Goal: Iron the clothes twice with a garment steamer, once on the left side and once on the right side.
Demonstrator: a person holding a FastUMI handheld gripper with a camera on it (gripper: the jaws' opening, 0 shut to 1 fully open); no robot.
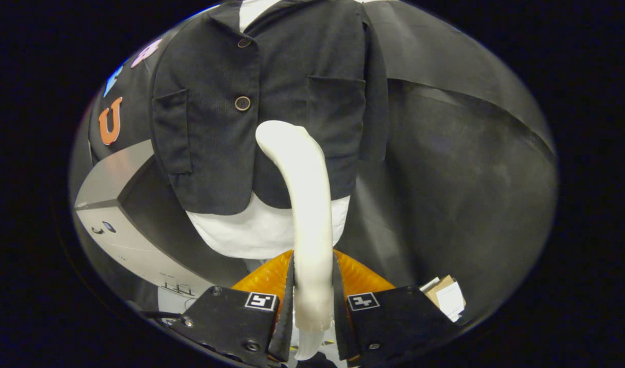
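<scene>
Black cloth walls the booth (460,168), with a grey cabinet (123,230) off to the left. Hanging against the cloth is a dark buttoned jacket (271,102) over a white shirt (251,232). Ahead, a white garment steamer (307,204) rises with its curved head lying on the jacket's lower front, right of the buttons. Both fingers (289,291) of the gripper (313,296) clamp the steamer's handle.

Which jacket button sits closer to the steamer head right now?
The lower button, just up-left of the steamer head held in the hand-held gripper; the upper button sits near the collar.
</scene>
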